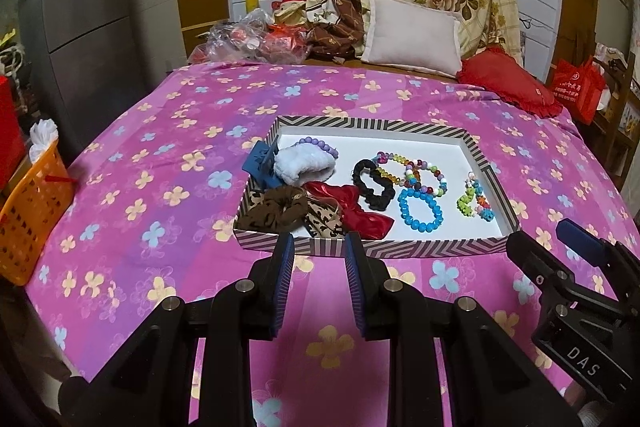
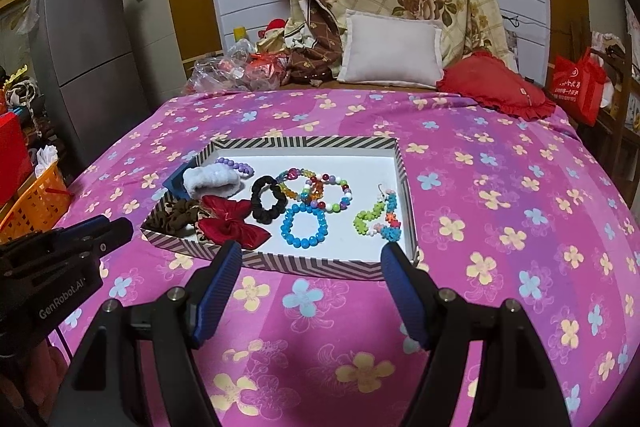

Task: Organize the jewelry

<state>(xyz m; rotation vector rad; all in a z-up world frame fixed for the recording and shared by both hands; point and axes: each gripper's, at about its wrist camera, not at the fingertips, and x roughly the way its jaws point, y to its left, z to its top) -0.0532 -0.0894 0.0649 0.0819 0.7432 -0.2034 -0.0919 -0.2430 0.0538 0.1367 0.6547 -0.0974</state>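
The box point(image 2: 304, 269) sits on the bed point(image 2: 500, 211), with hair ties point(image 2: 269, 204) at its left, bracelets point(image 2: 304, 225) at its right, and pillows point(image 2: 390, 53) behind.

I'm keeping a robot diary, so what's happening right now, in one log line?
stage: before first pick | left gripper: empty, open a little | right gripper: empty, open wide | striped box: holds bracelets, scrunchies, red bow | contact: none

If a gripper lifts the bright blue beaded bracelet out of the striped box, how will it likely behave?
The bright blue beaded bracelet lies flat as a loose ring, so it will probably droop into an oval when lifted by one side. Its glossy round beads look slick and may slip between the pads. It looks light; a push would likely slide it across the white floor of the striped box.
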